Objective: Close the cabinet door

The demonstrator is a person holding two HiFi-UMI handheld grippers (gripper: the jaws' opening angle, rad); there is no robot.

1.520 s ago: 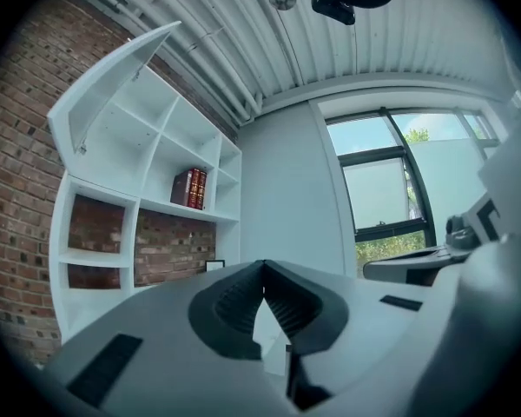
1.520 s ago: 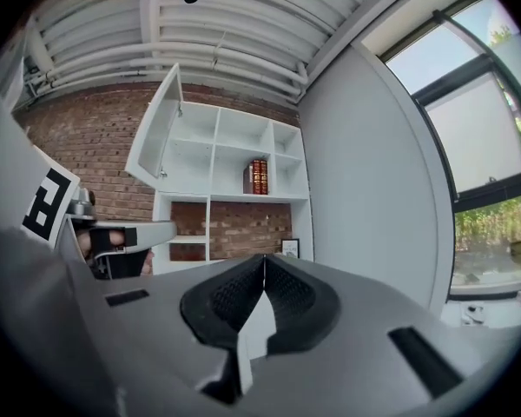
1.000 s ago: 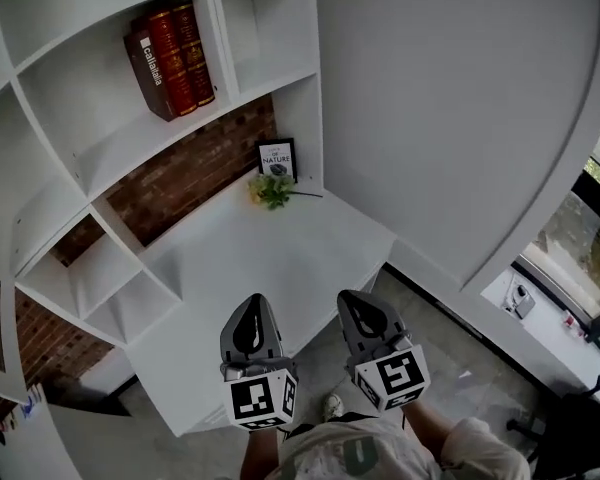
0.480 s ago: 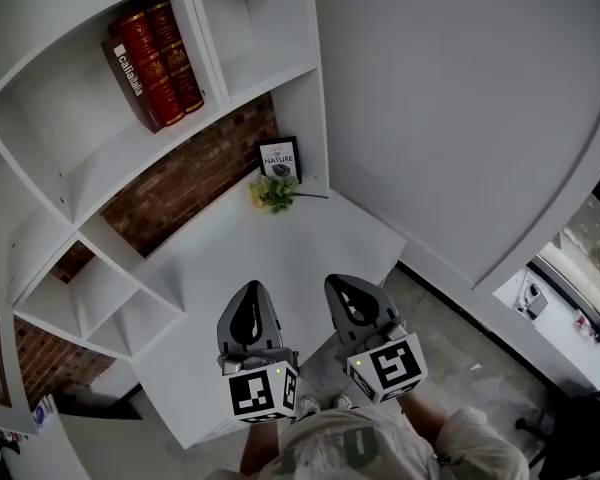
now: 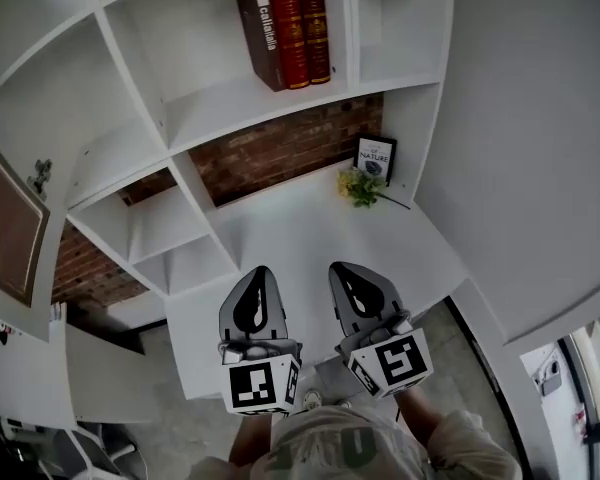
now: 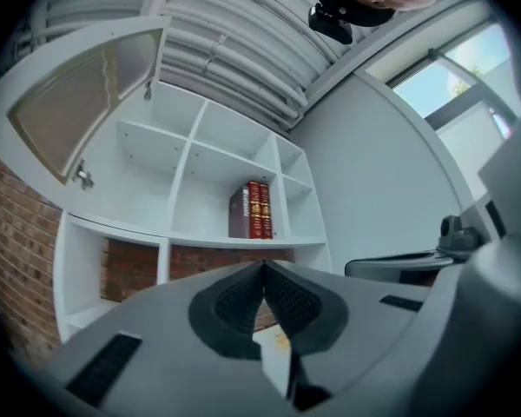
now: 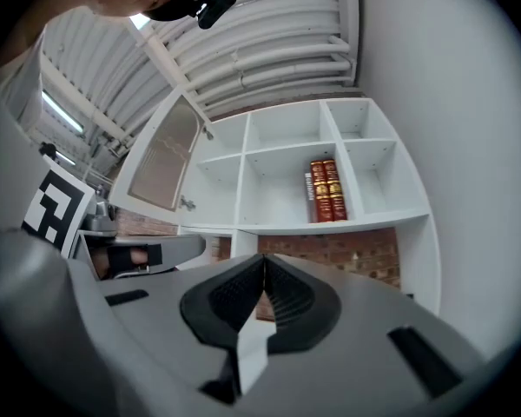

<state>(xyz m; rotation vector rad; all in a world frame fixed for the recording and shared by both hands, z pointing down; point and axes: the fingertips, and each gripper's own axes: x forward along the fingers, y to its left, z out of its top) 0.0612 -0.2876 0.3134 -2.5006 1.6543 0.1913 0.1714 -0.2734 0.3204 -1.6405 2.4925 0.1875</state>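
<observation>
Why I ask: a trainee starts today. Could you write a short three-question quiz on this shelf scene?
1. True or false: the white-framed cabinet door with a brown panel is shut.
2. The dark red hardback books stand on: A the white desk, B a white shelf, C the floor.
3. Fill in: the fingers of the left gripper are ___.
Key: 1 false; 2 B; 3 shut.
</observation>
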